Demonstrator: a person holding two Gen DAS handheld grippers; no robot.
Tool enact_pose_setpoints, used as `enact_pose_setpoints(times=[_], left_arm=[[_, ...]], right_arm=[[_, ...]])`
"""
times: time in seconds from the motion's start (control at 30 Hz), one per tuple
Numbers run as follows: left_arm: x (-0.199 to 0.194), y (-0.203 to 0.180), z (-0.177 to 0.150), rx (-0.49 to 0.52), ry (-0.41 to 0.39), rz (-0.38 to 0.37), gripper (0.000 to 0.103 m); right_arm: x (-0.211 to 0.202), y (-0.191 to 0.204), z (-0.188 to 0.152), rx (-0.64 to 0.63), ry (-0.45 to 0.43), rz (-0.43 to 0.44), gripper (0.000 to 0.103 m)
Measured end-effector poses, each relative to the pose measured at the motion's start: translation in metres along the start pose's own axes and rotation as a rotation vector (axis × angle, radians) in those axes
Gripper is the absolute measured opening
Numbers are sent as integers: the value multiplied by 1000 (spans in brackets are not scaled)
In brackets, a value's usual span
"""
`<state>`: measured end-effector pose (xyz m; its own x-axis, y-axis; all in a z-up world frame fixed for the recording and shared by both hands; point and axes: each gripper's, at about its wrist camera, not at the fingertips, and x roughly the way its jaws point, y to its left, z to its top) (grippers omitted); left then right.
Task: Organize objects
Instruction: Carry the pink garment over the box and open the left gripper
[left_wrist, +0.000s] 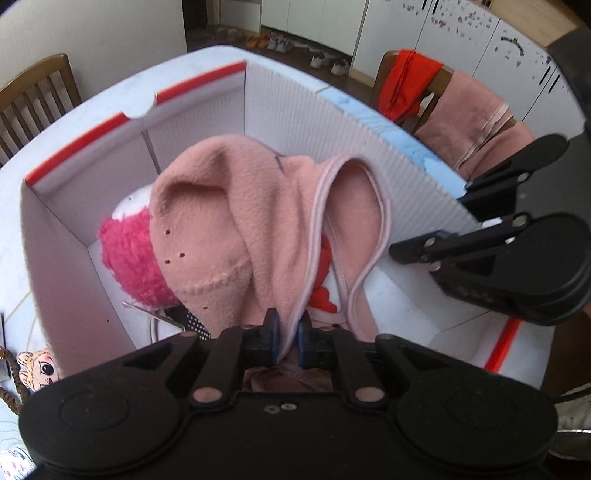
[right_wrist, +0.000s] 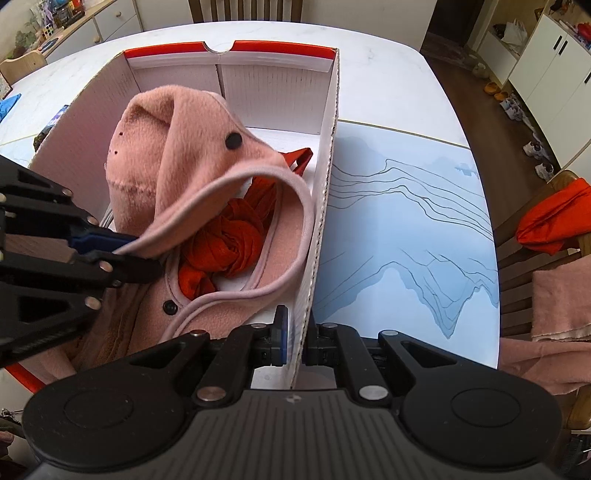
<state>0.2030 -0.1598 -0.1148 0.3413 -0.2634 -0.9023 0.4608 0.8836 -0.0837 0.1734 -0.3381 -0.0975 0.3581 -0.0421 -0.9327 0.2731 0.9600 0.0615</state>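
We have two wrist fisheyes, both close above the box (left_wrist: 258, 110), angled down into it. Left cam looks across the box from one long side, toward the chair (left_wrist: 436, 85) beyond. Right cam sits at the box wall (right_wrist: 325, 192), looking lengthwise. Both views share the box interior and pink garment (left_wrist: 236, 221); each sees the other gripper.

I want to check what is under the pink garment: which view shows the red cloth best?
The right wrist view: the knotted red cloth lies exposed inside the pink fleece garment. The left wrist view shows only red slivers.
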Motion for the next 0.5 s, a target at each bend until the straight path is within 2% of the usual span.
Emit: enact_pose_setpoints(times=[0.27,0.43,0.5], left_arm=[[3,3,-4,-27,22,-5,12],[4,5,1,-31,5,-4,25],[0,3,0,-22,-9,-2,36]], right_arm=[[1,-1,0,-3,2,-1,6],[2,-1,0,-5,3,-2,6],[2,-1,0,-4,3,-2,6]])
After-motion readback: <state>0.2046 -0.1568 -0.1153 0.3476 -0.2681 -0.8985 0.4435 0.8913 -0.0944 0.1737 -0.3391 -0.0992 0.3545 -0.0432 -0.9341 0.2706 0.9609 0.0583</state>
